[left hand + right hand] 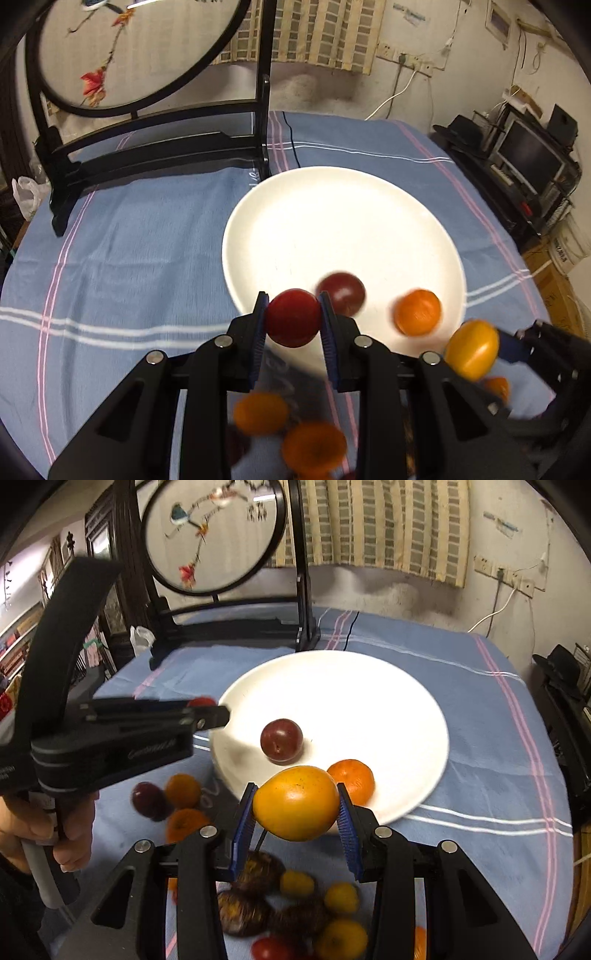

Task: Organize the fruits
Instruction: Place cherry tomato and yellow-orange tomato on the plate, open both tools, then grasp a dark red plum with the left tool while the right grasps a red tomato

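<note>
So both grippers are carrying fruit toward the white plate (369,192) sitting mid-frame on the blue striped cloth (129,258). The left gripper (293,319) is squeezing a red plum (293,317) between its blue pads, jaws closed down to about the plum's width, and it's hanging right over the plate's near rim at lower center of the left view. The right gripper (297,805) is doing the same with a yellow-orange fruit (295,803), maybe a mango or a big loquat, I can't really say, and it's holding that at the near edge of the plate at lower center of its own view. As for progress, I'm counting just 2 pieces already lying on the plate: a dark plum (281,740) near the middle and an orange (352,781) toward the near rim, partly tucked behind the held yellow fruit in the right view. So that's looking like 2 done and 2 more about to be set down. Plenty is left though: the pile (295,915) at the bottom of the right view is showing small yellow fruits, a few dark brownish ones, something red, plus another plum and a couple of oranges off to the lower left on the cloth. It's blurry down there so I'm not giving an exact count. I'd say it's well under halfway.
</note>
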Action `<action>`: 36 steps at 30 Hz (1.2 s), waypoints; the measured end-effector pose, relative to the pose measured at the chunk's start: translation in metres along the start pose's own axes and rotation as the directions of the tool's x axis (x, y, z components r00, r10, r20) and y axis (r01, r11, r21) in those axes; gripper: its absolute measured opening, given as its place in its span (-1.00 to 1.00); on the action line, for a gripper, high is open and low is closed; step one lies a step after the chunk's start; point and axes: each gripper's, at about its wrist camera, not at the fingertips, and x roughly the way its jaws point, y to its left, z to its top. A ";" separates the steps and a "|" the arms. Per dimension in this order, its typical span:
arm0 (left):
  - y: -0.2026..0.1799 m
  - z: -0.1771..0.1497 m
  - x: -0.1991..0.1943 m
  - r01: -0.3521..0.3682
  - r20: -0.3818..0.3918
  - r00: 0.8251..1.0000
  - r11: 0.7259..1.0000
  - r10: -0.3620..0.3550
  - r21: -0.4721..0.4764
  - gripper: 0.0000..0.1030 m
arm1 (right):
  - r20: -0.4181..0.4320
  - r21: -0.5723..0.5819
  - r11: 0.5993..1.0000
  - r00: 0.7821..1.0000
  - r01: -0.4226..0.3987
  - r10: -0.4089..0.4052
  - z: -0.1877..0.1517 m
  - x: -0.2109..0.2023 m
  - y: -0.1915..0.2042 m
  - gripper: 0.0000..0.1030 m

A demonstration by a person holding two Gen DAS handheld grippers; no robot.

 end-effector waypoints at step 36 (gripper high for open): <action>0.029 -0.068 -0.039 0.018 0.038 0.999 0.997 -0.015 -0.080 0.75 | 0.061 0.120 0.992 0.997 -0.046 0.039 -0.046 -0.044 -0.027 0.26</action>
